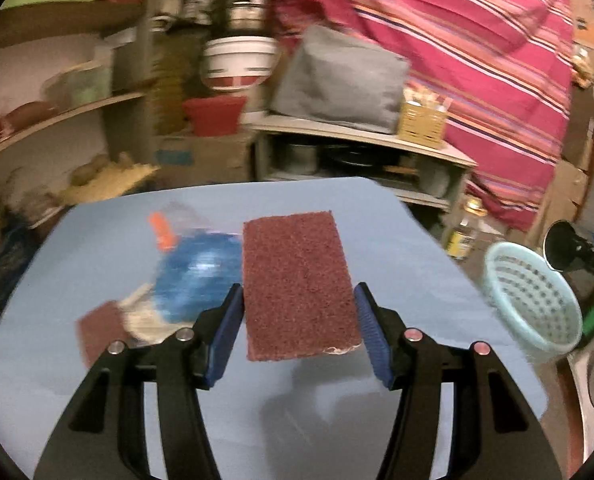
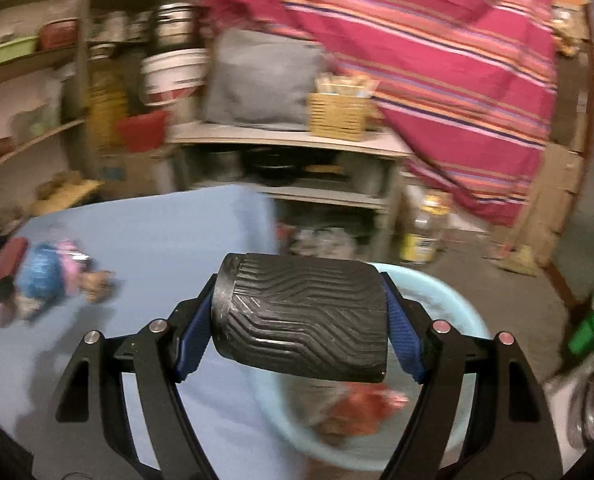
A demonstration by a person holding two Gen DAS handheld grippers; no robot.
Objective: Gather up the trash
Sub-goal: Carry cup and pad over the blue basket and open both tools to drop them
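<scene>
Left wrist view: the left tongs (image 1: 299, 320), at lower centre, hold a maroon scouring pad (image 1: 299, 284) between their blue pads, lifted above the blue bench (image 1: 397, 248). Left of centre on the bench lies blurred trash: a blue wrapper (image 1: 197, 272), an orange scrap (image 1: 161, 232) and a second maroon pad (image 1: 99, 332). A pale blue basket (image 1: 533, 296) sits at the right edge.

Right wrist view: the right tongs (image 2: 299, 328), at centre, are clamped on a black ridged rubber piece (image 2: 301, 320), held over the basket (image 2: 453, 304) in the lower right. Red trash (image 2: 361, 404) lies inside it. More trash (image 2: 49, 276) remains at the left on the bench (image 2: 157, 232).
</scene>
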